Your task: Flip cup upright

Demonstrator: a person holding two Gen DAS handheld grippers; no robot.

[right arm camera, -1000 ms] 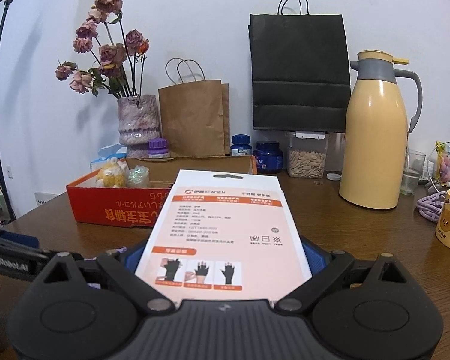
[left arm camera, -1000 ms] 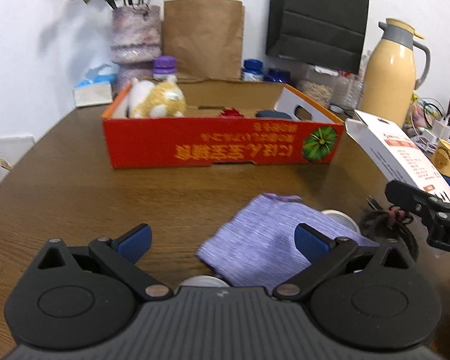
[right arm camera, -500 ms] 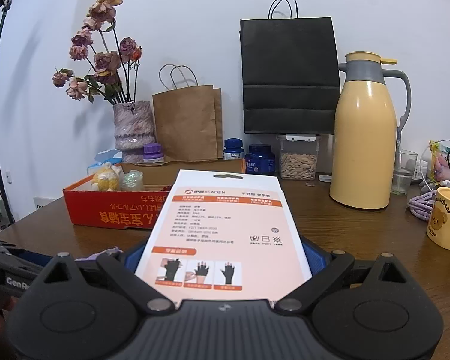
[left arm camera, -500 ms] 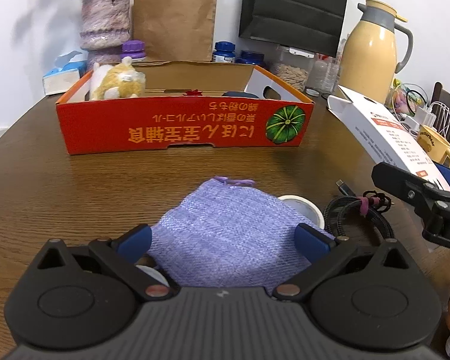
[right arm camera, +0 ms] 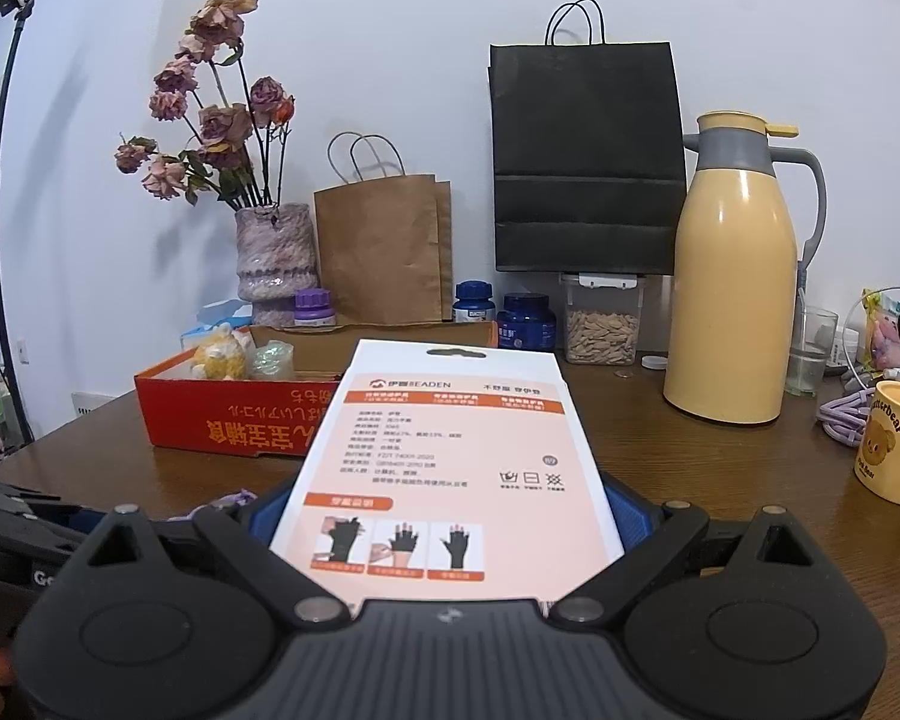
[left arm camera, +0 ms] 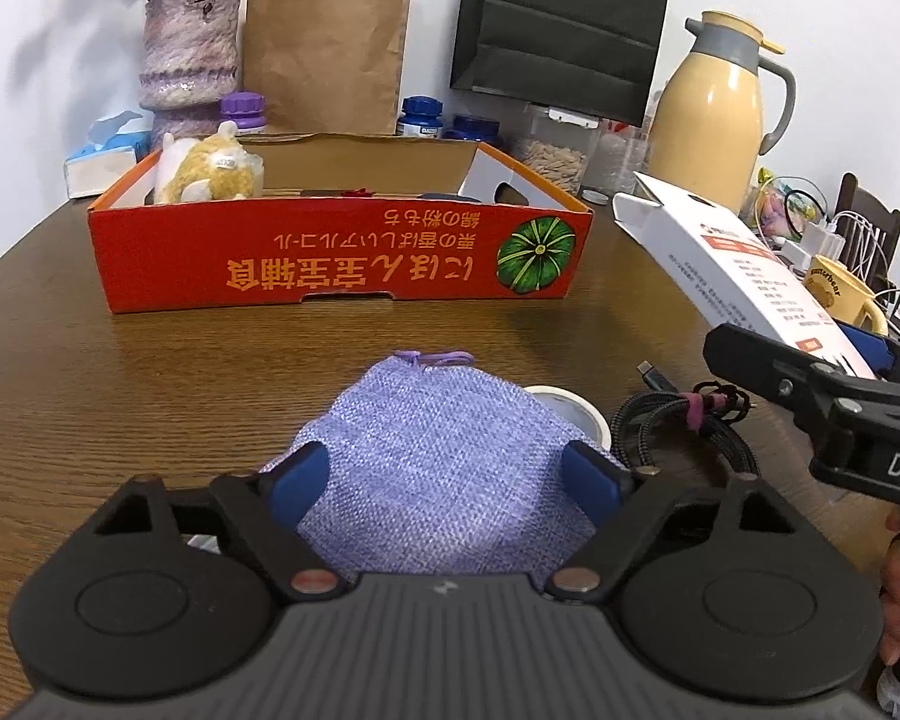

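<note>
A purple woven pouch [left arm camera: 444, 450] lies on the brown table [left arm camera: 150, 372] between the fingers of my left gripper [left arm camera: 444, 468]. Its jaws are closing, and the blue pads stand at the pouch's two side edges. A white round rim [left arm camera: 564, 405] peeks out behind the pouch; what it belongs to is hidden. A yellow cup [right arm camera: 894, 450] with a bear print stands upright at the far right, also seen in the left wrist view as the yellow cup [left arm camera: 840, 294]. My right gripper [right arm camera: 447, 504] is shut on a white-and-orange glove box [right arm camera: 450, 456], held above the table.
A red cardboard tray [left arm camera: 330, 258] with a plush toy stands across the middle. A coiled black cable [left arm camera: 684, 420] lies right of the pouch. At the back are a vase [right arm camera: 276, 258], paper bags, jars and a yellow thermos [right arm camera: 732, 300].
My left gripper moved forward over the pouch, which now sits between its fingers, and the fingers have drawn closer together. The right gripper still holds the box, hardly moved.
</note>
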